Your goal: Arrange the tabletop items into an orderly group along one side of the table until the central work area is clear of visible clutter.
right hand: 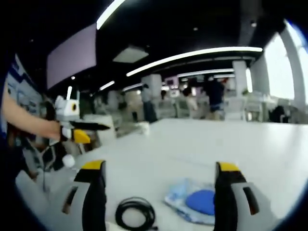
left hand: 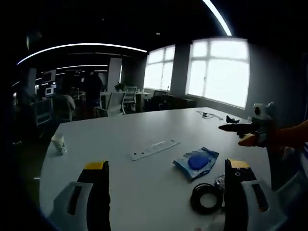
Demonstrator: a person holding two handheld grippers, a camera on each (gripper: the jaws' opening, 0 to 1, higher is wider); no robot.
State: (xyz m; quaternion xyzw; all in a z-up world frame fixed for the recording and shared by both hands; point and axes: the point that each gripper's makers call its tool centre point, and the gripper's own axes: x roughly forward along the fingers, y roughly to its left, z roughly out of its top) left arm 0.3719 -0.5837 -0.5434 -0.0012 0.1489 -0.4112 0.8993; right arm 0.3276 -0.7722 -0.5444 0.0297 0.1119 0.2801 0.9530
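White bench (left hand: 144,130): blue packet (left hand: 196,162) near centre, black cable coil (left hand: 207,197) just nearer, white strip (left hand: 155,149) left of packet, paper cup (left hand: 59,143) far left. Left gripper (left hand: 166,192) fingers open, empty; right gripper (right hand: 159,192) likewise.

Your left gripper's right jaw covers part of the coiled black cable (left hand: 207,197) at lower right. The small items (left hand: 230,119) at the table's far right edge are too small to identify.
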